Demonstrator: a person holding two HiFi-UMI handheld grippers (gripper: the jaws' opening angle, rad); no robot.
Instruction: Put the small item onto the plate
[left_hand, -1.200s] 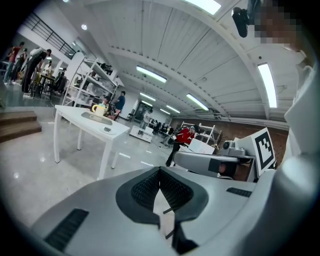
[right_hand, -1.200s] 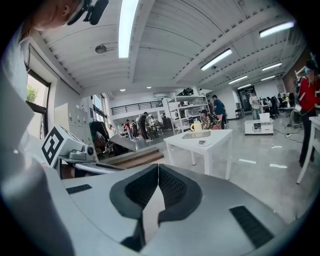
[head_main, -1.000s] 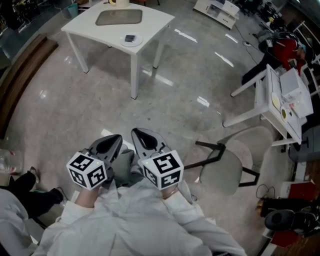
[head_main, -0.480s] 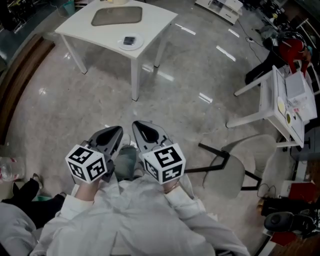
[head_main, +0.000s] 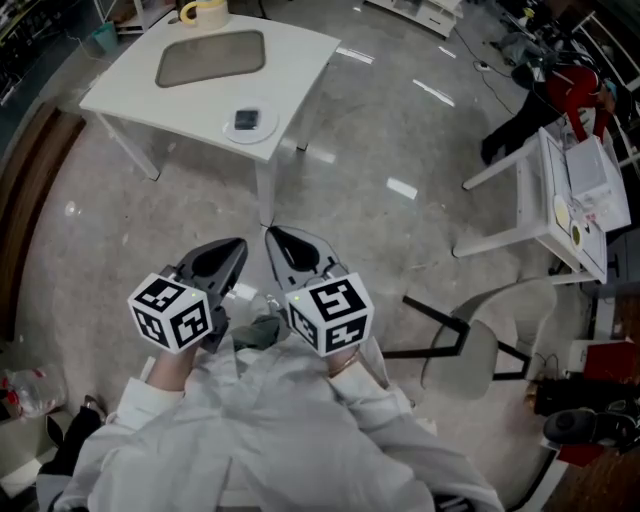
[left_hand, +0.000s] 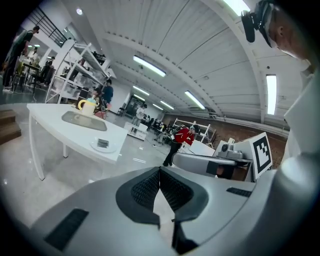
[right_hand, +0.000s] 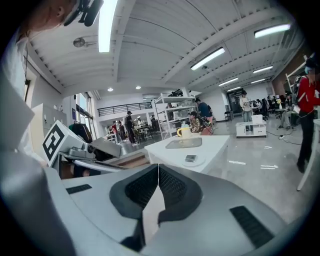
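Note:
A small dark item (head_main: 246, 119) lies on a white round plate (head_main: 247, 127) near the front corner of a white table (head_main: 290, 60). The plate and item also show far ahead in the left gripper view, plate (left_hand: 102, 146), and in the right gripper view, plate (right_hand: 191, 160). My left gripper (head_main: 236, 246) and right gripper (head_main: 271, 234) are held side by side over the floor, well short of the table. Both are shut with nothing between the jaws, left gripper (left_hand: 159, 170), right gripper (right_hand: 158, 167).
A grey mat (head_main: 210, 57) and a yellow mug (head_main: 203, 12) sit further back on the table. A grey swivel chair (head_main: 480, 350) stands at my right, and beyond it a white desk (head_main: 560, 200) and a person in red (head_main: 570, 95). Shelving and people stand far off.
Both grippers have travelled forward over the floor towards the table, which now lies lower and further left in the head view. Their jaws have stayed shut and empty.

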